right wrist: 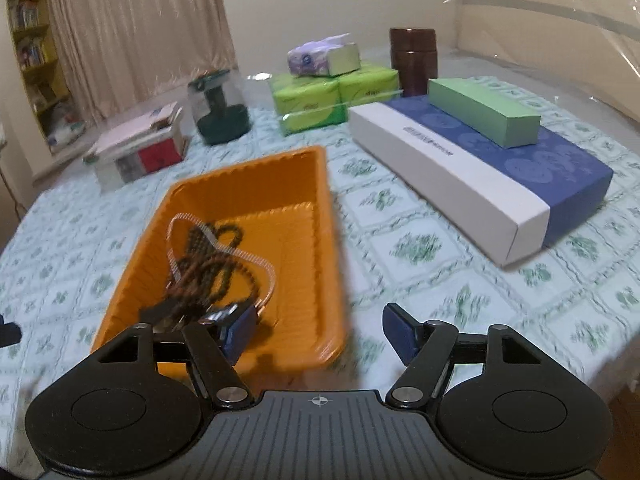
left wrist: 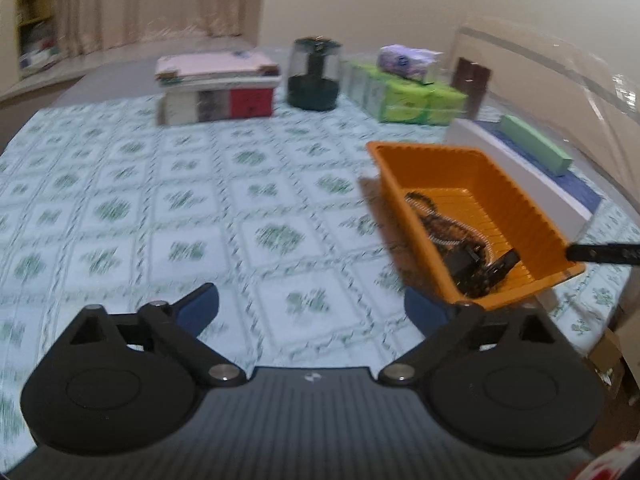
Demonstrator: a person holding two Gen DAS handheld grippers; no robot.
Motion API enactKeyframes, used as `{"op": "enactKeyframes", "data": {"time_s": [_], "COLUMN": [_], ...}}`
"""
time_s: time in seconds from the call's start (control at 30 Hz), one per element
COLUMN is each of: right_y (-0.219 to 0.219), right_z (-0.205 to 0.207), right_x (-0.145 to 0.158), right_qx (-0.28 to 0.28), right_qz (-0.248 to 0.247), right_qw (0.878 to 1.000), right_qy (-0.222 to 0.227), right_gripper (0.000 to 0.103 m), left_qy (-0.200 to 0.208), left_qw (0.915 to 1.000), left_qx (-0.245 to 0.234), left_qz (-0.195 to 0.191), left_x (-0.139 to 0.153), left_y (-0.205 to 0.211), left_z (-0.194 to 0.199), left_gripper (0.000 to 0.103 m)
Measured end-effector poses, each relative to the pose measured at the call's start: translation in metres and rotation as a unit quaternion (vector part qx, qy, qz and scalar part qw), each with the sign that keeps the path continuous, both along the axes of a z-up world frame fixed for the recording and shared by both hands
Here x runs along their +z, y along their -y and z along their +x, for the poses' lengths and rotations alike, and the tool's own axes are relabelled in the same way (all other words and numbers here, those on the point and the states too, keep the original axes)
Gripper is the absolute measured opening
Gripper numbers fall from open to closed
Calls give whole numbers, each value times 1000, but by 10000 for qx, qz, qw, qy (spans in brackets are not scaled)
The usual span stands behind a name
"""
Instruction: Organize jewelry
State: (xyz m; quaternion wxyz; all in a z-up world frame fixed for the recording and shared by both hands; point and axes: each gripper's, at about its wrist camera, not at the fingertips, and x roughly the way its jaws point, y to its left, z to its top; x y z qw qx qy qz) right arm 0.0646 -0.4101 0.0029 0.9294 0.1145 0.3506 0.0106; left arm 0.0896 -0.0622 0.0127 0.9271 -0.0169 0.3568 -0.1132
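The desk [right wrist: 420, 248] in its green-patterned cloth carries nearly everything along its far edge: a long blue and white box [right wrist: 480, 168] with a green carton [right wrist: 484, 114] on top toward the right edge, green tissue packs [right wrist: 316, 96], a brown jar [right wrist: 414, 60], a dark clear-domed stand [right wrist: 220, 116] and a stack of small boxes [right wrist: 140, 148]. The wide middle is bare cloth, no loose pieces that I can spot! Nearer the right edge sits the orange tray [right wrist: 304, 184], and there is the jewelry [right wrist: 208, 256]: dark bead strings and a pale chain heaped in the tray's near end. So the gathering looks done; sorting that tangle may remain. Left tongs [left wrist: 312, 308] are spread wide over bare cloth, nothing between them. Right tongs [right wrist: 316, 334] are parted too, straddling the tray's near corner, gripping nothing.
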Motion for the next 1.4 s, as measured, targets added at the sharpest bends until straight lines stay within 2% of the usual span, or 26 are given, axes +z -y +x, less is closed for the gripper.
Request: {"op": "enactKeyframes", "data": {"time_s": [0.3, 0.63, 0.8, 1.4], "right_y": [-73, -122, -130, -136], "right_z": [-30, -43, -46, -49], "right_x": [5, 3, 4, 5], "right_qx": [527, 982, 1038, 1119], "right_qz": [-286, -568, -563, -626], "right_qw": [9974, 9923, 9918, 9905], "right_qy": [-405, -487, -491, -488], "right_gripper": [76, 76, 76, 76], "left_qy": [-357, -440, -492, -508], "left_qw": [9982, 9951, 9937, 9938], "left_qx": [444, 851, 989, 962], "left_qz": [162, 227, 161, 211], "left_x": [-4, -3, -2, -3], "left_y": [-4, -9, -10, -6], "left_z": [-34, -64, -69, -71], "left_gripper": [102, 103, 103, 103]}}
